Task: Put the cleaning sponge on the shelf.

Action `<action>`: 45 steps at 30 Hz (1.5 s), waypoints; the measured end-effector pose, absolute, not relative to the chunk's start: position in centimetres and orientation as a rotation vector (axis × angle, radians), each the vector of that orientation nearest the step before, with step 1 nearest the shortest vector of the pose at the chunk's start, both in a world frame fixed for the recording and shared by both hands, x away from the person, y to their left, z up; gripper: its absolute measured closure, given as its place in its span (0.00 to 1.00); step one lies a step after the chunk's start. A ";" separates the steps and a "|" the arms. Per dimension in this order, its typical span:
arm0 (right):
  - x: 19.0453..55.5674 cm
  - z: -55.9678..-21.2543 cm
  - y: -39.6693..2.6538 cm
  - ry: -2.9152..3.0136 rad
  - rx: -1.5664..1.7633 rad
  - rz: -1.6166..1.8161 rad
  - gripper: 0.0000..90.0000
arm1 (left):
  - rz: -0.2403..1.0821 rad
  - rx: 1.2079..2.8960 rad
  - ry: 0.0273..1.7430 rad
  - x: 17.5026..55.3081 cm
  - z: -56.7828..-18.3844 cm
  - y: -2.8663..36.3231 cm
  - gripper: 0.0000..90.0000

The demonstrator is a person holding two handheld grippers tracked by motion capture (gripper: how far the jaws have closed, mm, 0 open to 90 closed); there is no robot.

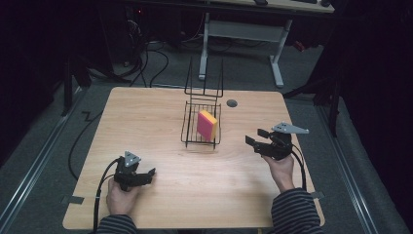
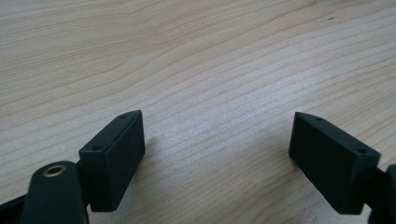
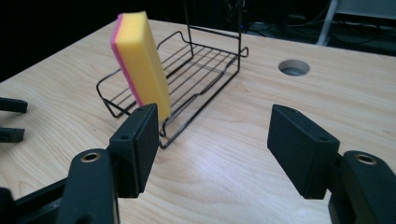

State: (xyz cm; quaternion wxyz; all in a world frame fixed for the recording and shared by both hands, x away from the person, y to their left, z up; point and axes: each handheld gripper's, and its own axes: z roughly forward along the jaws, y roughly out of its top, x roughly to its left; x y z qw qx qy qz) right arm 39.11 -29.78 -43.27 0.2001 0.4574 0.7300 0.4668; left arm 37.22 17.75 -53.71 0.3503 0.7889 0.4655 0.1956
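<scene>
My left tongs (image 1: pixel 146 174) sit low over the near left of the counter (image 1: pixel 146 117), jaws spread wide and gripping nothing; in the left gripper view there's bare wood grain between them. My right tongs (image 1: pixel 256 137) hover at the right side of the counter, jaws also wide apart and empty, aimed toward the wire rack (image 1: pixel 191 127); the rack stands near the middle of the counter, toward the far edge, with its tall wire back rising behind it. The sponge (image 1: pixel 207 125), yellow with a pink face, stands on edge inside the rack, leaning against its right-hand rim; in the right gripper view it's just beyond my left-hand jaw, well apart from both. A round hole (image 1: pixel 232 103) sits in the counter right of the rack.
</scene>
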 end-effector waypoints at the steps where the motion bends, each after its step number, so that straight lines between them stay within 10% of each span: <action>1: 38.9 -43.4 -30.0 2.033 1.284 1.309 0.39 | 0.507 2.043 1.206 37.2 -53.7 17.8 0.21; 45: 34.4 -49.3 -31.6 1.995 1.364 1.276 0.41 | 0.507 2.044 1.205 37.2 -53.7 17.7 0.21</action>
